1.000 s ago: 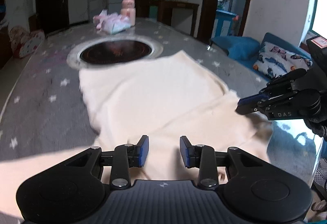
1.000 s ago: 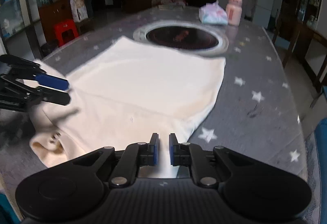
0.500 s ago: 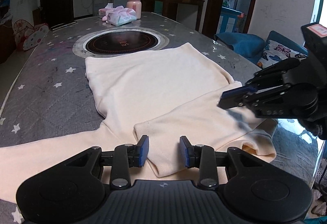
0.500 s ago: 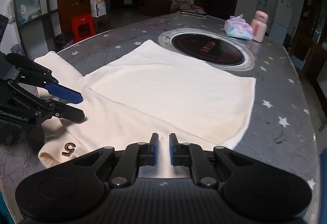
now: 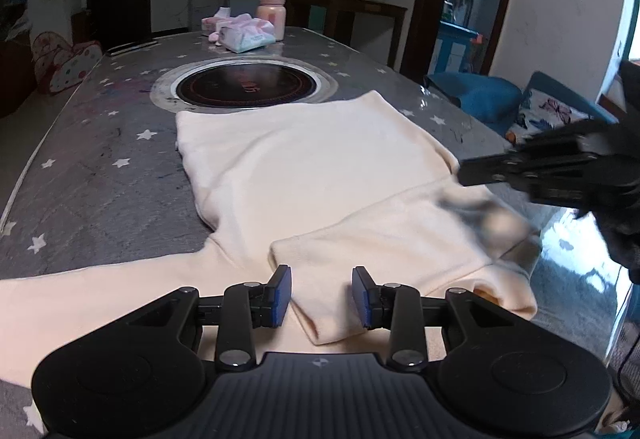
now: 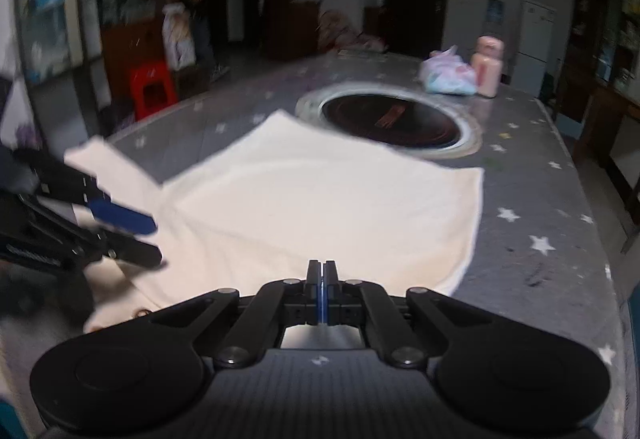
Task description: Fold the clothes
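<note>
I can read almost no writing right now: the red marking in the centre of the round cooktop [image 5: 245, 86] set into the table [image 5: 100, 175] is too small to make out, the label on the pack of wipes [image 5: 249, 37] beside the pink bottle [image 5: 271, 13] is illegible, and the white lettering on the side of my right gripper [image 5: 486, 171] is smeared by motion blur. Half a second ago that lettering was sharper, and from the right wrist I could read "RoboLAI" on the left tool and a gold "5" on the garment's corner; neither shows now. The cream sweatshirt [image 5: 320, 175] lies flat on the star-patterned table just in front of the cooktop, one sleeve folded across the body, the other stretched out to my left. My left gripper [image 5: 321, 297] hovers over the folded sleeve's cuff end with its blue pads spread wide and nothing between them, same as before. My right gripper [image 6: 321, 289] has gone from a narrow gap to pads pressed fully together, with no cloth visible between them, and it has swung, blurring that whole view.
</note>
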